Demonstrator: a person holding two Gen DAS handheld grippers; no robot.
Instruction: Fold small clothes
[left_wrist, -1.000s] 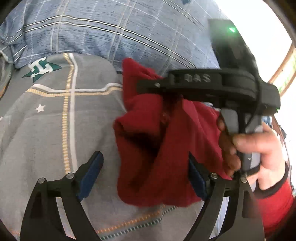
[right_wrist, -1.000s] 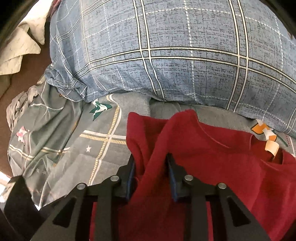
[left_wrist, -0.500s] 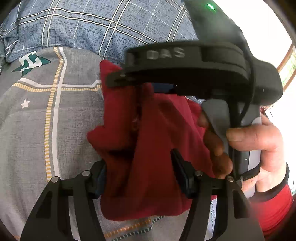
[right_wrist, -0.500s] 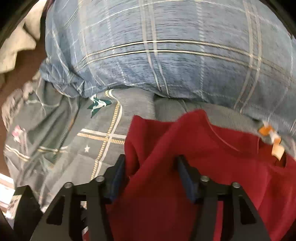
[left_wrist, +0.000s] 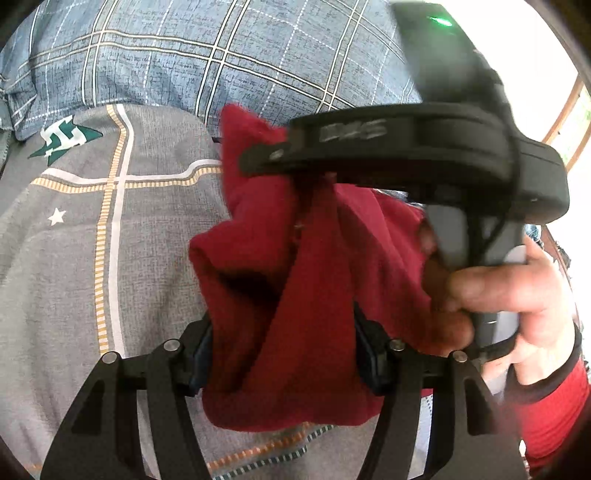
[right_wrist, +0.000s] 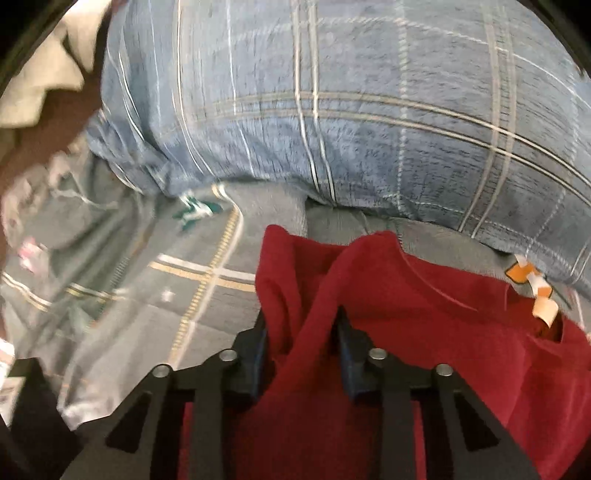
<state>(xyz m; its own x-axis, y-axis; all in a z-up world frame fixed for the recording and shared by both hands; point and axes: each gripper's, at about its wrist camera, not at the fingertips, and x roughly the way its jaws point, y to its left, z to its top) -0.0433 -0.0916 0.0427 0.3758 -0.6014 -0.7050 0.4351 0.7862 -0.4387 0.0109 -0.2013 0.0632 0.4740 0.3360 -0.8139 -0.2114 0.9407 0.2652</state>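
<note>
Cloth fills the middle of both views: a small red garment (left_wrist: 295, 295) bunched up over a grey bedsheet (left_wrist: 74, 277) with yellow and white stripes, stars and green shapes. In the left wrist view the left gripper (left_wrist: 282, 354) has a thick fold of the garment between its two fingers, and both blue pads press against the cloth from left and right. The lower edge of the garment hangs just below the pads, close over the sheet. Farther off, the right gripper (left_wrist: 295, 177) reaches in from the right, its black body crossing over the top of the garment, and cloth is drawn up into a peak under it. A hand (left_wrist: 517, 295) with a red sleeve holds its handle at the right edge.

In the right wrist view the right gripper (right_wrist: 301, 343) has just been closing, and a raised ridge of the red garment (right_wrist: 424, 332) sits pinched between its blue pads. From there the rest of the garment spreads to the right and near side, lying flat, with a pale label (right_wrist: 543, 306) by its neck opening at the far right. This view is blurred, mostly on the left. A blue checked pillow (right_wrist: 351, 110) lies just beyond the garment, across the far side of the bed, and the garment's far edge stops near it. Pale cloth (right_wrist: 40, 96) shows in the far left corner.
</note>
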